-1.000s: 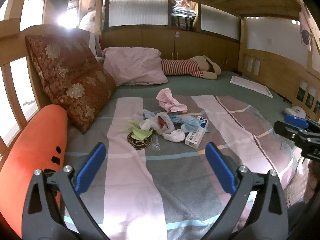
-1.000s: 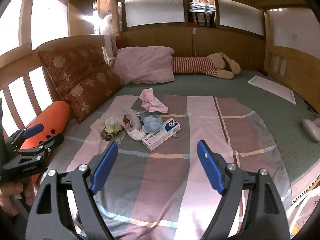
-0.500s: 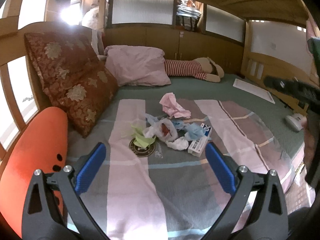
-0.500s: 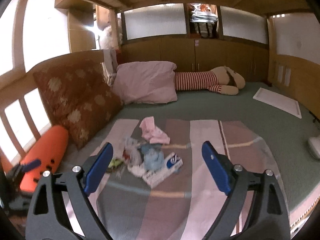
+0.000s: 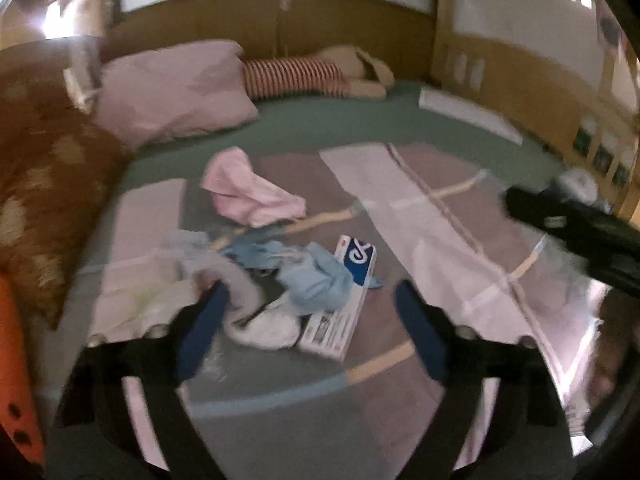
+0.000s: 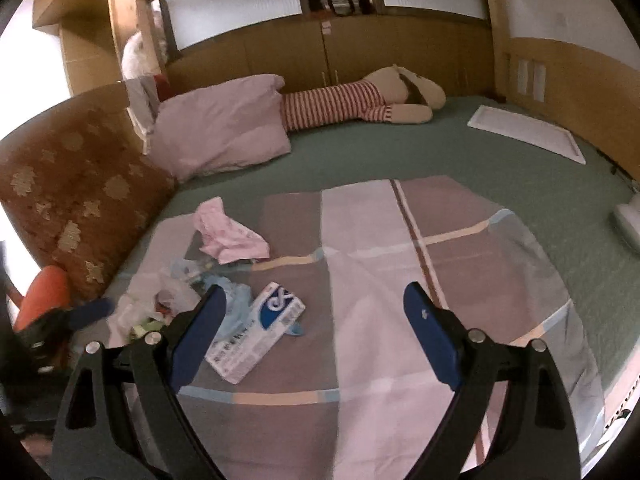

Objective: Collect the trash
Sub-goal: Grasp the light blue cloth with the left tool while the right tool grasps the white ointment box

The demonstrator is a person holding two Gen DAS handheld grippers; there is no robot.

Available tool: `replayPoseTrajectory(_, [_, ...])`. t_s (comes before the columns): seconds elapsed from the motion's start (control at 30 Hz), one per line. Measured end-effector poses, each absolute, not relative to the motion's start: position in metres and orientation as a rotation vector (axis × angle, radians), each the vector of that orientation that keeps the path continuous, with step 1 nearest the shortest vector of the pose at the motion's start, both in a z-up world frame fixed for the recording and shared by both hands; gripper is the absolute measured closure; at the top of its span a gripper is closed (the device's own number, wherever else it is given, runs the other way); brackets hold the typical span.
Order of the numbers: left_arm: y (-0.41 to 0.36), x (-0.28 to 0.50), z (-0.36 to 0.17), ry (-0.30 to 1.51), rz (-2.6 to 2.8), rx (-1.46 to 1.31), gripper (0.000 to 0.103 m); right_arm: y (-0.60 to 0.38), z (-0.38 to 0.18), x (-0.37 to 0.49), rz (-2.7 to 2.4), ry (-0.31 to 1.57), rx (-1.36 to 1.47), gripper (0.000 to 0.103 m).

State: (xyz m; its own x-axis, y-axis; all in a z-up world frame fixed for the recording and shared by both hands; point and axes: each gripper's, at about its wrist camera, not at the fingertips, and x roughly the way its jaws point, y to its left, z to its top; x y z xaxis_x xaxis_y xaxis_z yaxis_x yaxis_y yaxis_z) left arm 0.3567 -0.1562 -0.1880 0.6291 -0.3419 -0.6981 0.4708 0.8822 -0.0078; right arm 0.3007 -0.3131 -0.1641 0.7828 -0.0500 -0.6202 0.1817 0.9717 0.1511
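Trash: a heap of crumpled white and blue wrappers (image 5: 280, 280) lies near the left edge of the striped pink-and-grey bedspread (image 6: 380, 248), a white-and-blue cardboard box (image 6: 256, 332) touching it.
Left gripper (image 5: 308, 320): your jaws, just narrowing, hang apart over the heap, gripping nothing.
Right gripper (image 6: 314, 332): your jaws stand wide, empty, beside the box.

Almost nothing here can be read. The white carton (image 6: 256, 330) on the blanket (image 6: 368, 248) carries a blue patch with a white looping mark, perhaps a logo (the letters do not resolve). On its long side there are rows of small dark print, too fine to read. In the left wrist view the same carton (image 5: 340, 300) is blurred.
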Motion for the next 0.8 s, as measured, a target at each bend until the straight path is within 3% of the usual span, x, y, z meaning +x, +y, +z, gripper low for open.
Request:
replayPoseTrajectory(0.03, [-0.170, 0.368, -0.200, 0.787, -0.473, 0.205, 0.025, -0.316, -0.165, 0.302, -0.131, 0.665, 0.214, 0.015])
replayPoseTrajectory(0.13, [-0.195, 0.400, -0.236, 0.888, -0.446, 0.251, 0.047, -0.325, -0.172, 0.307, -0.148, 0.685, 0.237, 0.015])
replayPoseTrajectory(0.17, [-0.197, 0.407, -0.245, 0.920, -0.448, 0.244, 0.064, -0.326, -0.175, 0.309, -0.153, 0.694, 0.242, 0.015])
replayPoseTrajectory(0.2, [-0.198, 0.414, -0.254, 0.954, -0.461, 0.227, 0.089, -0.327, -0.178, 0.312, -0.152, 0.706, 0.248, 0.015])
replayPoseTrajectory(0.3, [-0.179, 0.416, -0.251, 0.940, -0.459, 0.138, 0.095, -0.322, -0.190, 0.321, -0.138, 0.746, 0.254, 0.015])
replayPoseTrajectory(0.5, [-0.105, 0.345, -0.132, 0.630, -0.550, 0.058, 0.095, -0.286, -0.236, 0.349, -0.096, 0.889, 0.288, 0.015])
replayPoseTrajectory(0.63, [-0.055, 0.286, -0.080, 0.497, -0.507, 0.018, 0.095, -0.253, -0.261, 0.369, -0.114, 0.946, 0.312, 0.015])
replayPoseTrajectory(0.8, [-0.020, 0.220, -0.072, 0.388, -0.373, 0.028, 0.095, -0.213, -0.277, 0.398, -0.244, 0.950, 0.232, 0.015])
